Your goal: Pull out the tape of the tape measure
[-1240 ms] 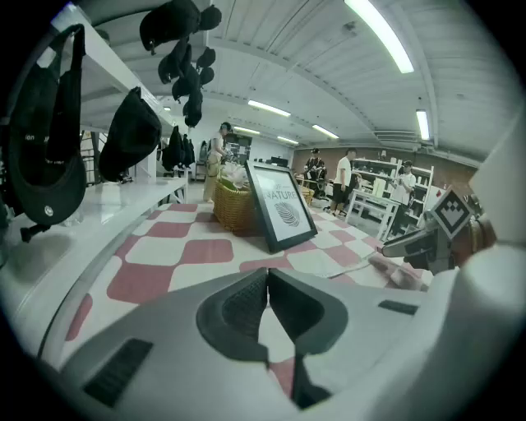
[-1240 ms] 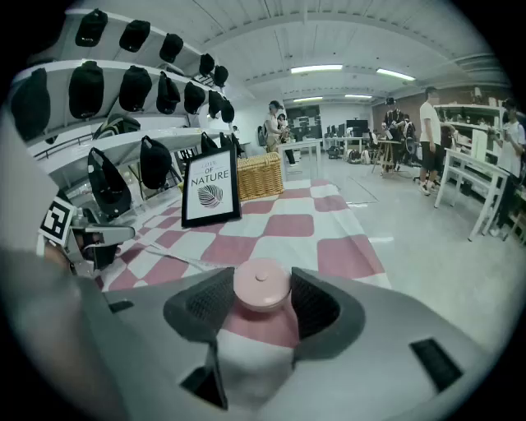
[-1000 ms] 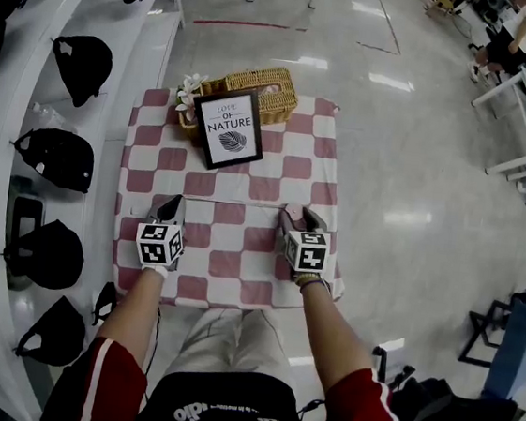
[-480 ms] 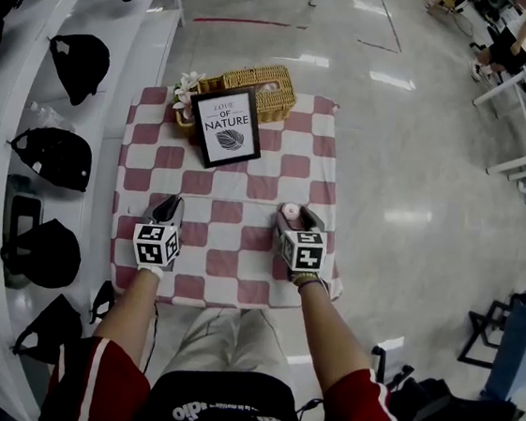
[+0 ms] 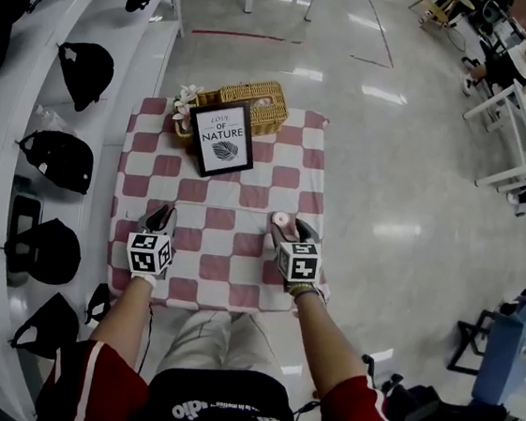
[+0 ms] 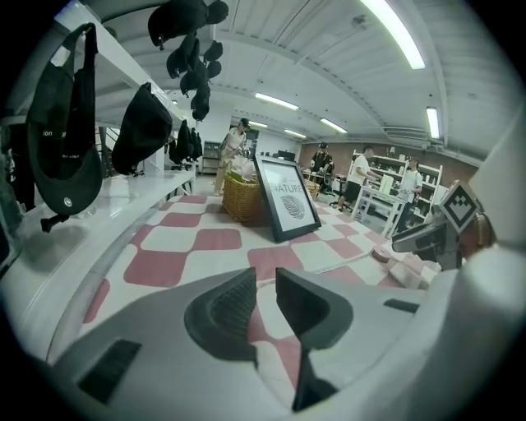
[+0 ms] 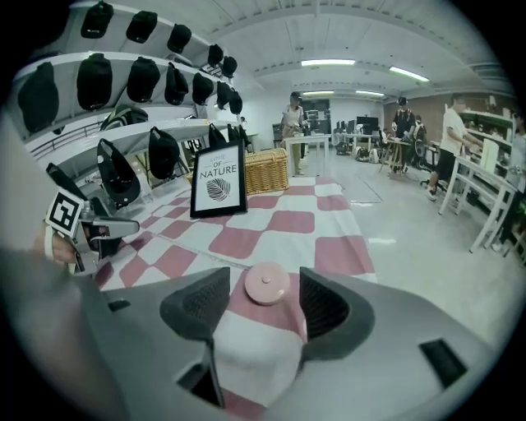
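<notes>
Risk: tape measure (image 7: 266, 285) at 12 o'clock lies loose between spread right gripper (image 7: 265, 288) jaws (pads clear); off-centre closure may skid it. Left gripper (image 6: 265, 288) is narrowly parted, empty.

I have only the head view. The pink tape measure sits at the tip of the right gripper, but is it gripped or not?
Observer: Not gripped. In the right gripper view the tape measure lies flat on the checked cloth between the open jaws of the right gripper, and neither pad touches it.
Operator: And the left gripper, does it hold something?
Observer: Nothing. In its own view the left gripper has its jaws only a narrow gap apart, and only cloth shows through.
Operator: Is any tape out of the tape measure?
Observer: I see none. Only its round pink body shows, top side up.
</notes>
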{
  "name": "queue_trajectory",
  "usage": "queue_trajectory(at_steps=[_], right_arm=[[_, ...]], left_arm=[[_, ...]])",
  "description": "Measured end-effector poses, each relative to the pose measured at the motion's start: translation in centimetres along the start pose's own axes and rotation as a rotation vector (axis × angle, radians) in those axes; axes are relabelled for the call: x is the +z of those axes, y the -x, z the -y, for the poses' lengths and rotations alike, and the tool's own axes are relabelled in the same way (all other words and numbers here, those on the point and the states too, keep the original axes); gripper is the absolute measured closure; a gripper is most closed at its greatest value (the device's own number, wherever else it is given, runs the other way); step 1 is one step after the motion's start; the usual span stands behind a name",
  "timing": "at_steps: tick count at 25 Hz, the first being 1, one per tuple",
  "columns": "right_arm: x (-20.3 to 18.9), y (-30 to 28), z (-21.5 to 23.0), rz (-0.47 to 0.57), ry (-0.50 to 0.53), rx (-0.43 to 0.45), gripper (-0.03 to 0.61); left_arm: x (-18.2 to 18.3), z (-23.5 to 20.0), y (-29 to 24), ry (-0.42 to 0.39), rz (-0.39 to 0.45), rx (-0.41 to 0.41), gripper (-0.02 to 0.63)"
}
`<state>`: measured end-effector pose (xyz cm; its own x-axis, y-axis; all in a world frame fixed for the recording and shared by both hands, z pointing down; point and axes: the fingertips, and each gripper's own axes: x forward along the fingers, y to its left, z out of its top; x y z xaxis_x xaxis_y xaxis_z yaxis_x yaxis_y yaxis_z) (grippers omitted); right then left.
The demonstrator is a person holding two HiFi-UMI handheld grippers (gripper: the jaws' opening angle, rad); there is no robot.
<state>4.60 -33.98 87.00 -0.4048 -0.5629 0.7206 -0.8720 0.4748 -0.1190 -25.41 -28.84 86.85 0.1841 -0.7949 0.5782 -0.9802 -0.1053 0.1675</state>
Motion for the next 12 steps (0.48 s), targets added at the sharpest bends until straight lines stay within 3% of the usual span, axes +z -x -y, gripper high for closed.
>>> queue_trajectory(at_steps=[12], right_arm=[[1.1, 4.0, -1.7, -0.037, 0.1, 0.031, 0.33]], left_arm=[[3.9, 1.7, 3.6, 0.002, 0.04, -0.001, 0.549]])
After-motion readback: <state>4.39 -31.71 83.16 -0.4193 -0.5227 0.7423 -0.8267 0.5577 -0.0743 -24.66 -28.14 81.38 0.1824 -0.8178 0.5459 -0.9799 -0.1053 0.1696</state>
